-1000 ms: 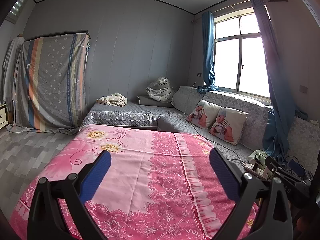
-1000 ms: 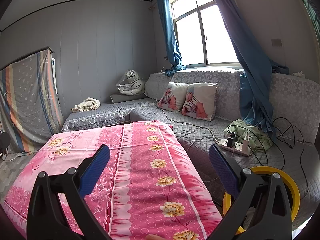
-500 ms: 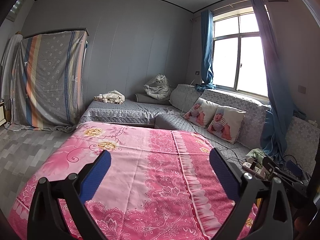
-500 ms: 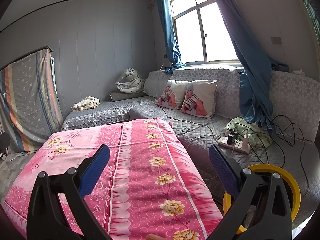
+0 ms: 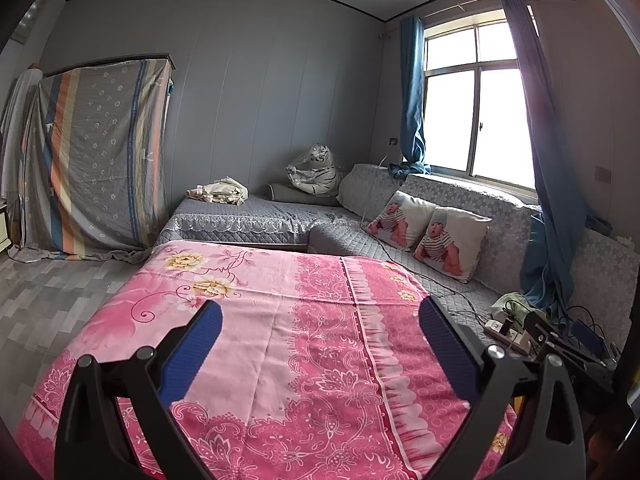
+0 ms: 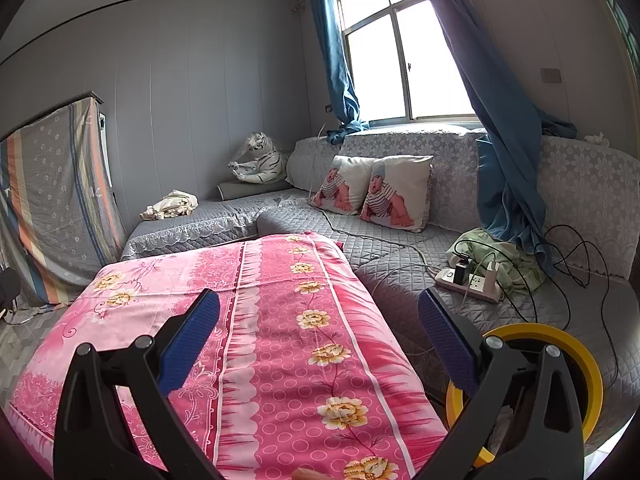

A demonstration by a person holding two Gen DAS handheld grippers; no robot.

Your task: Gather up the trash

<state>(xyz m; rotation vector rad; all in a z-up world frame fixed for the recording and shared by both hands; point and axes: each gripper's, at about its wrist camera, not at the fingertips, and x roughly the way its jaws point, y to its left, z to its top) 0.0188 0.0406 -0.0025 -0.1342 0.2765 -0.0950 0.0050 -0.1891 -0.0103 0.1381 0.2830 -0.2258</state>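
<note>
My left gripper (image 5: 320, 344) is wide open and empty over the pink cloth (image 5: 280, 340). My right gripper (image 6: 319, 340) is the same; a yellow bin (image 6: 560, 360) stands lower right. I see no trash.

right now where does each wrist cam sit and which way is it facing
Left wrist: rides the left gripper, above the pink floral bedspread, facing the grey wall and the window; its two open blue-padded fingers show, and the other gripper's black frame at lower right.
Right wrist: rides the right gripper, further right over the same bedspread, angled to the grey sofa; open fingers show, a yellow-rimmed bin behind them.
Shared: bedspread, baby-print cushions, plush tiger, power strip.
</note>
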